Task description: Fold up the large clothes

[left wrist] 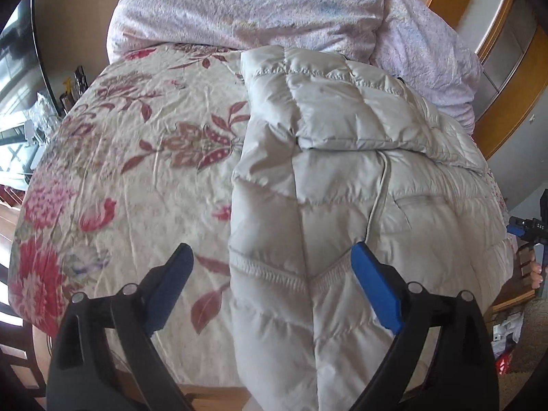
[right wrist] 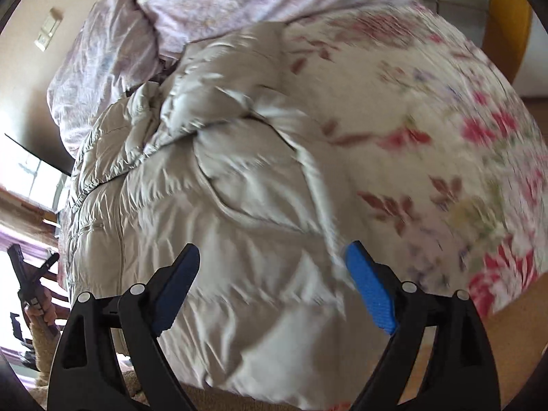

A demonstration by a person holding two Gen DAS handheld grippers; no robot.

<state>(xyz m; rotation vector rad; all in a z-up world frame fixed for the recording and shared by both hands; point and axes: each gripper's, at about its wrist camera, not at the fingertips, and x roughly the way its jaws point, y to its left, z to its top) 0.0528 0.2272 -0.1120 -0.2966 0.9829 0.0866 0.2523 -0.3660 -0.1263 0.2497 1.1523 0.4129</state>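
Two grippers hang over one pale quilted down jacket [left wrist: 359,178] that lies spread on a bed covered by a floral bedspread [left wrist: 137,157]. Looking along the left gripper [left wrist: 272,257], we see its jaws spread wide and holding nothing. The jacket's hem edge sits between the blue pads: the right-hand pad [left wrist: 375,284] lies over the jacket's quilting, and the left-hand pad [left wrist: 171,284] is over bare bedspread just beside the jacket's edge. We cannot tell whether either pad touches the fabric. A thin cord [left wrist: 378,191] runs down the jacket's front to the tip of the right-hand pad. Farther up, one padded part of the jacket is folded across the body, and beyond it a pink crinkled duvet [left wrist: 260,3] is bunched at the head of the bed. At the right edge of this view the other tool [left wrist: 527,229] shows well apart, off the side of the bed.

From the right gripper [right wrist: 272,257] the picture is blurred. Its jaws are likewise spread, gripping nothing, with the jacket [right wrist: 205,188] filling the space between and ahead of the pads. The jacket's right edge runs close by the right-hand pad [right wrist: 370,294], with the bedspread [right wrist: 445,120] beyond it. The duvet [right wrist: 144,17] lies past the jacket's far end.
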